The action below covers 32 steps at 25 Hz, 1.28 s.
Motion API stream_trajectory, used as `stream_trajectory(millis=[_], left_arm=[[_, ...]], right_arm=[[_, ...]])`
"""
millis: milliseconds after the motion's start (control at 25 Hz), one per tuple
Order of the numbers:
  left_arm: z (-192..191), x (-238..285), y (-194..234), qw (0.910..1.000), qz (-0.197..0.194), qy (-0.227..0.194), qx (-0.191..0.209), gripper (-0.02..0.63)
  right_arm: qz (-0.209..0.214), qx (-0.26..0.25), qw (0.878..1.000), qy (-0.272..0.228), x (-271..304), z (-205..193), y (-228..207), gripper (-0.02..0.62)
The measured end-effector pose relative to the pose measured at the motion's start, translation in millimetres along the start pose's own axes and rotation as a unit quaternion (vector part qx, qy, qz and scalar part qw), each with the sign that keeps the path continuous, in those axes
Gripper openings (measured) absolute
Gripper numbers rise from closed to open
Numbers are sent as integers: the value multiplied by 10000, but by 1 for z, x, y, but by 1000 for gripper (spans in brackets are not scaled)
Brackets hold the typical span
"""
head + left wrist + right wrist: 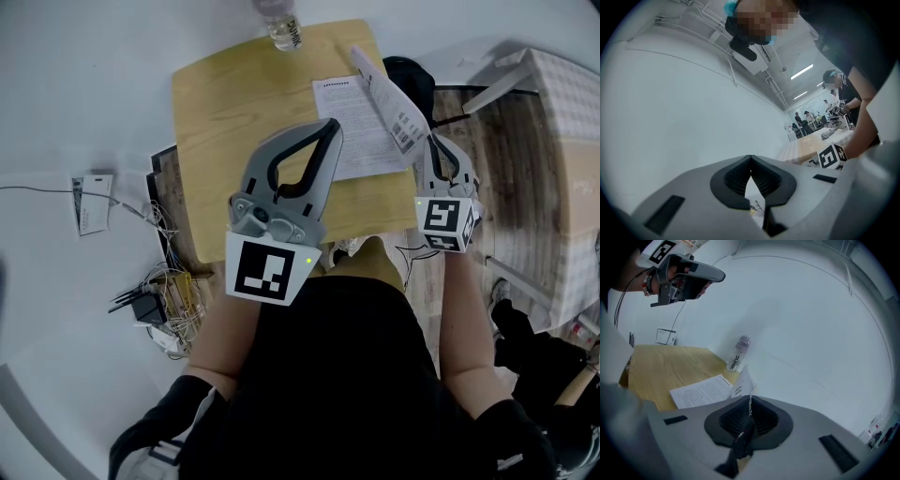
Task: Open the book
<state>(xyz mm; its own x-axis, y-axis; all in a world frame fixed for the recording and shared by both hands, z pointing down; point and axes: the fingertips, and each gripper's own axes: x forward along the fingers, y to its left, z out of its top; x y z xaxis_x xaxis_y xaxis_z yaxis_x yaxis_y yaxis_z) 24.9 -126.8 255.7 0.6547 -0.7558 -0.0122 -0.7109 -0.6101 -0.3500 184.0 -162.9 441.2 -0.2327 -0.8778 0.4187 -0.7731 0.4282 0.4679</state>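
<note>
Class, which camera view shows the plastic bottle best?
The right gripper view: the bottle appears whole, cap to base, on the table beyond the book. The head view cuts it off at the frame's top edge, showing only its lower part. The left gripper view does not show it.

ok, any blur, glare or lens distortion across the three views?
Head view: evenly lit, table sharp, edges bent by the wide lens. Left gripper view: dark round border, ceiling lights blown out. Right gripper view: fisheye bowing, page in the right gripper slightly soft.
</note>
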Motion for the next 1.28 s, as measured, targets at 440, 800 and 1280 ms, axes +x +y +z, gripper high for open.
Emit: stream_trajectory(millis=[440,800,1280], left_arm=[[-2,13,-8,9999,-110,-1,-130,11],[-3,16,-11,9998,-158,52,-121,11],[-9,18,-12,9995,-206,94,-201,9]], right_arm=[[-270,204,9987,379,-2,-38,-21,38],[-450,409,9947,833,5,-82,-39,38],[-499,603,9860,1474,10,-139,-42,40]])
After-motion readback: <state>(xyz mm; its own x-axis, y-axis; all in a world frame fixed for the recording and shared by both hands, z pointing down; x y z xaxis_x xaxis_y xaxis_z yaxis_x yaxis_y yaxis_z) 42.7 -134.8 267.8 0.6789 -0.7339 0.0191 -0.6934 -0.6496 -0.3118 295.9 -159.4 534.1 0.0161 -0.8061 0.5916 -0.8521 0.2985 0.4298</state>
